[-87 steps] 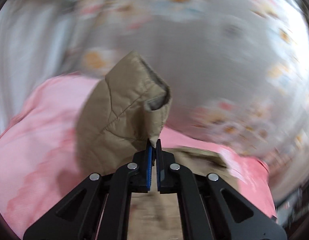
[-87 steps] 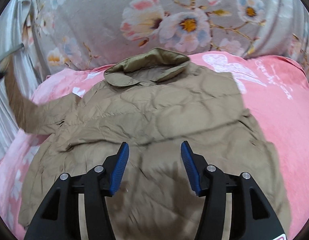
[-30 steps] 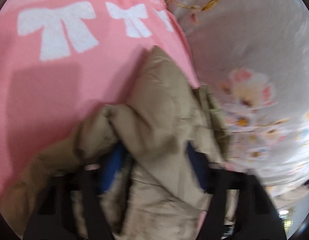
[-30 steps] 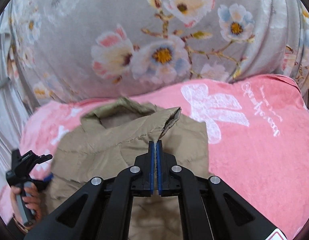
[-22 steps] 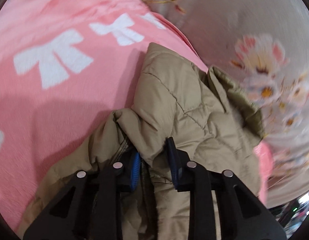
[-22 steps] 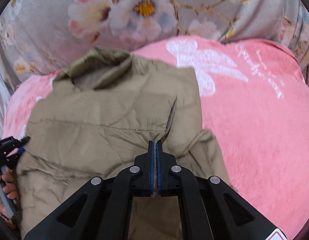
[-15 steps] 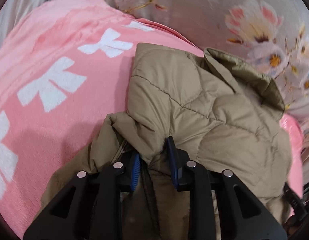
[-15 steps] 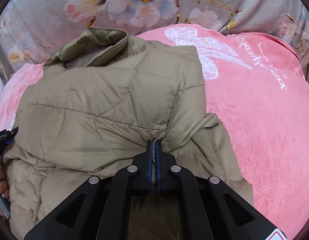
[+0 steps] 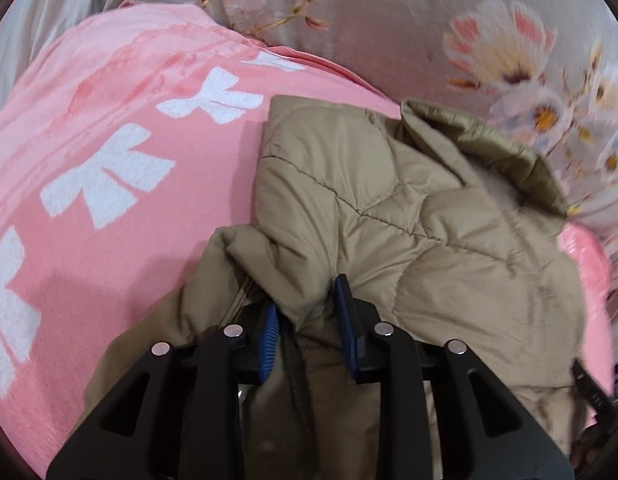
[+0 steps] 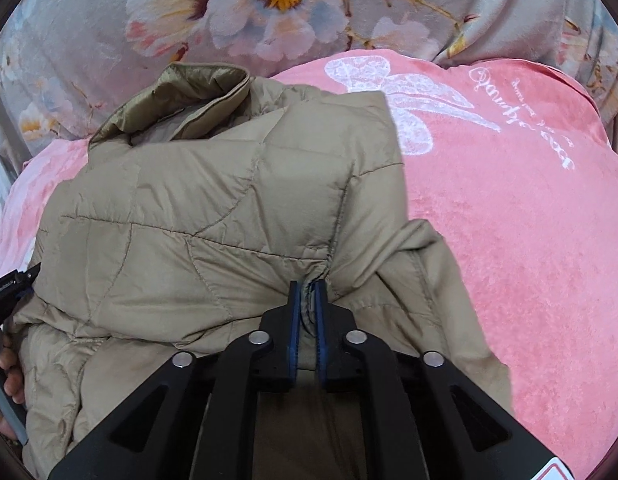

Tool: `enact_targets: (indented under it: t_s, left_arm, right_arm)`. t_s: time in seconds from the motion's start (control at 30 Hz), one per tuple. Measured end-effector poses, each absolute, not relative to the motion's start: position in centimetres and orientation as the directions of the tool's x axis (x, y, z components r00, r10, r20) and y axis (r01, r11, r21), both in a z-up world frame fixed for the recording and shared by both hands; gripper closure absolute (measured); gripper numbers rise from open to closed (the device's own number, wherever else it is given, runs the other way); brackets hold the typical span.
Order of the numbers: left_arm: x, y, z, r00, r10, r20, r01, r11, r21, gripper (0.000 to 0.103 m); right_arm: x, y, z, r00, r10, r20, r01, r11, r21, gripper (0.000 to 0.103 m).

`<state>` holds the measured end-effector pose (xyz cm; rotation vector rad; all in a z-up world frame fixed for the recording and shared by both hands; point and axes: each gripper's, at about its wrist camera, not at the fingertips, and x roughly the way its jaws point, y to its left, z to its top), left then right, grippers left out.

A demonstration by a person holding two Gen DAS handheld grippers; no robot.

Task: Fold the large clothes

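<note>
We are gripping the tan quilted jacket (image 10: 213, 216), folded on the pink blanket (image 10: 509, 216) at frame centre: left hand-held gripper (image 9: 309, 320) pinching a thick fold; right hand-held gripper (image 10: 305, 304), jaws just opening, fabric between.

Left tongs (image 9: 309, 320) around tan quilted jacket (image 9: 409, 220) fold on pink blanket (image 9: 109, 160)

We see a tan jacket (image 10: 229, 216) w/ quilted stitch lines, collar lining more olive. Blanket (image 9: 109, 152) is pink w/ white bows; in right view also a white butterfly & script. Sheet (image 10: 269, 8) behind: grey w/ pink-white flowers, yellow centres. Tongs black, blue pads (image 10: 295, 320).
</note>
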<state>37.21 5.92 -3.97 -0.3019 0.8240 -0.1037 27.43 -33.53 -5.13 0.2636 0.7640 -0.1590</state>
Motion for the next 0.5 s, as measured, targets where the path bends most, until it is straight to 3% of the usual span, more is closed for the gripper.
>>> enact_targets:
  t_s: [0.07, 0.1, 0.23, 0.37, 0.5]
  left_arm:
    - [35.9, 6.7, -2.7, 0.683, -0.205, -0.701, -0.008, 0.958, -0.288, 0.071]
    - [35.4, 6.8, -2.0, 0.692, -0.198, -0.694, 0.001, 0.962, -0.273, 0.068]
    - [34.5, 4.3, 2.8, 0.722, -0.204, -0.661, 0.116, 0.978, -0.174, 0.067]
    - [35.2, -1.6, 5.4, 0.698, -0.240, -0.675, 0.225, 0.968, -0.111, 0.067]
    - [36.2, -5.9, 2.9, 0.654, -0.219, -0.724, 0.258, 0.964, -0.059, 0.067]
  right_arm:
    - [25.2, -34.2, -3.8, 0.739, -0.080, -0.669, 0.269, 0.945, 0.185, 0.068]
    - [24.4, -34.4, -3.1, 0.751, -0.091, -0.654, 0.280, 0.941, 0.191, 0.068]
    - [24.0, -31.6, 0.5, 0.787, -0.027, -0.616, 0.188, 0.962, 0.198, 0.090]
    - [26.8, -24.9, 2.4, 0.780, 0.060, -0.623, 0.039, 0.989, 0.144, 0.090]
    - [30.1, -21.2, -0.2, 0.720, 0.077, -0.689, -0.004, 0.994, 0.106, 0.090]
